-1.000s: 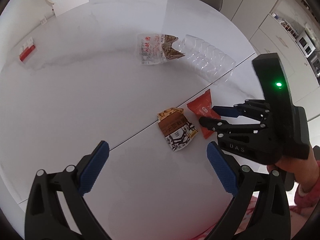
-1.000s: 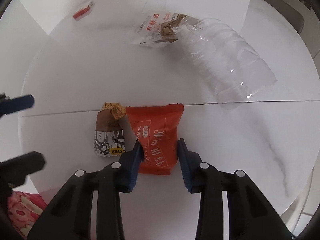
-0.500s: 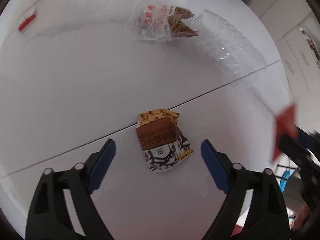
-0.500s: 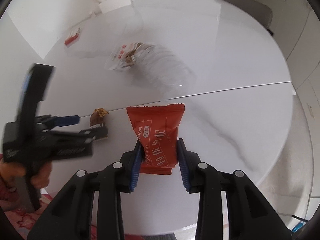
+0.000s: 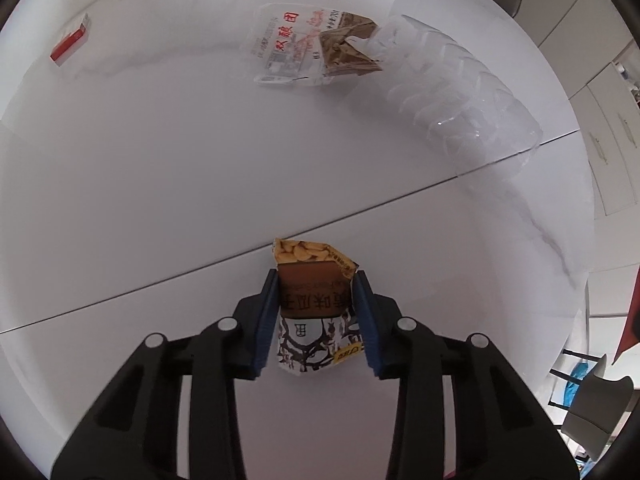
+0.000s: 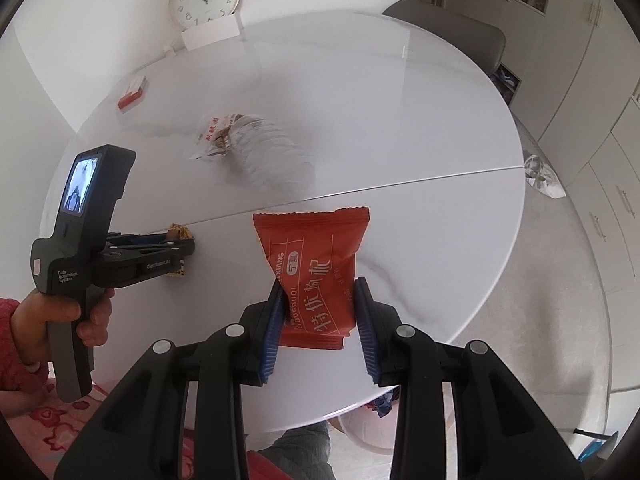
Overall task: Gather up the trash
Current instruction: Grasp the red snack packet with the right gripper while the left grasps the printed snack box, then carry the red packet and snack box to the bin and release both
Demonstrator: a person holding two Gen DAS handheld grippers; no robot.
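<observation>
The brown nut packet [image 5: 314,300] has just been squeezed by the closing left gripper [image 5: 316,312], while the red snack packet [image 6: 316,276] is pinched in the right gripper [image 6: 320,316].

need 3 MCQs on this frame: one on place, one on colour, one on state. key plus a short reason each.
1. Where does the clear bottle lie?
A. on the floor
B. on the table, next to the torn clear wrapper
C. in the right gripper

2. What colour is the packet in the right gripper?
A. red
B. green
C. white

3. What is the state of the left gripper?
A. wide open above the table
B. shut with nothing in it
C. shut on the brown snack bag

Key:
1 B: the bottle lies on its side on the tabletop, its end by the wrapper.
2 A: the packet is red with white print.
3 C: the jaws have just been closing and the blue pads press both sides of the bag.
</observation>
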